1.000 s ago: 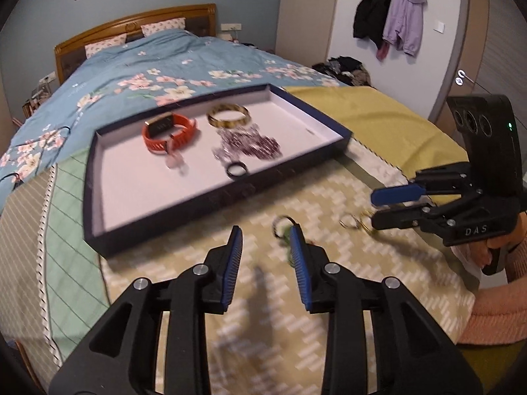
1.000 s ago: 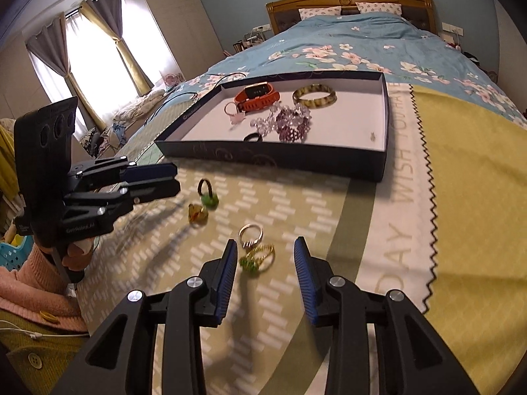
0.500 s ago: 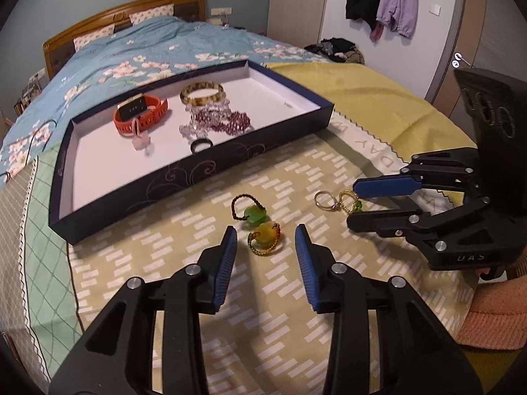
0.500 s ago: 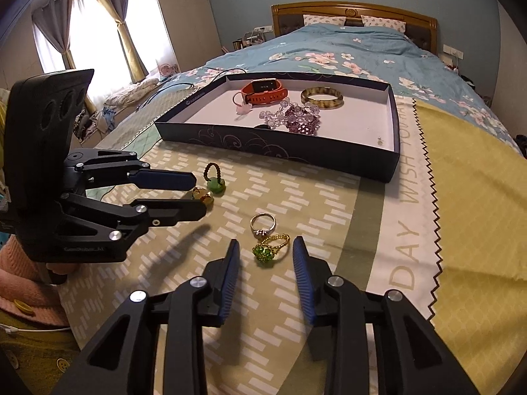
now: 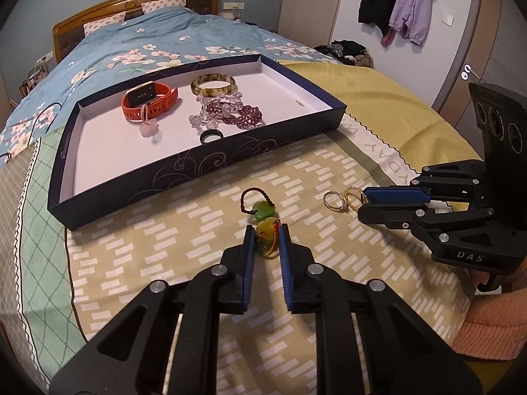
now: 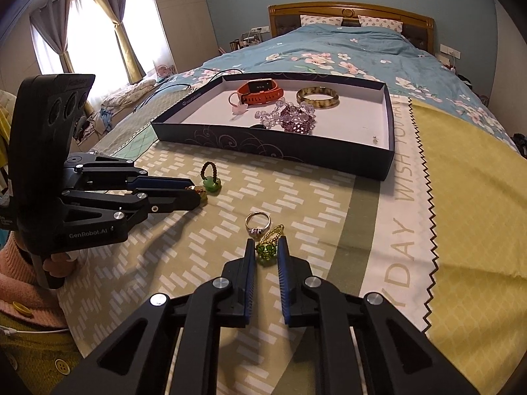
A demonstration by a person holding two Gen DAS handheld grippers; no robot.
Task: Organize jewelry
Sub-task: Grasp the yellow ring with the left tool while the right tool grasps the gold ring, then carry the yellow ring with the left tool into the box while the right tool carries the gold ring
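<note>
A dark blue tray (image 5: 204,168) (image 6: 296,151) on the bed holds an orange watch (image 5: 150,100), an amber bangle (image 5: 213,84), purple and clear beads (image 5: 230,113) and a black ring (image 5: 210,137). On the cloth lie a green-stone ring (image 5: 260,205), a yellow-stone ring (image 5: 267,230), a silver ring (image 6: 257,223) and a gold ring with green stones (image 6: 268,247). My left gripper (image 5: 267,233) has its jaws closed in on the yellow-stone ring. My right gripper (image 6: 266,248) has its jaws closed in on the gold ring.
The patterned yellow-green cloth (image 6: 405,230) covers the near end of the bed, with a blue floral duvet (image 6: 346,52) behind the tray. Coats (image 5: 395,3) hang on the far wall. Curtained windows (image 6: 92,33) are to the left.
Both grippers moved forward and down onto the cloth. The left jaws narrowed around the yellow-stone ring, the right jaws around the gold ring.
</note>
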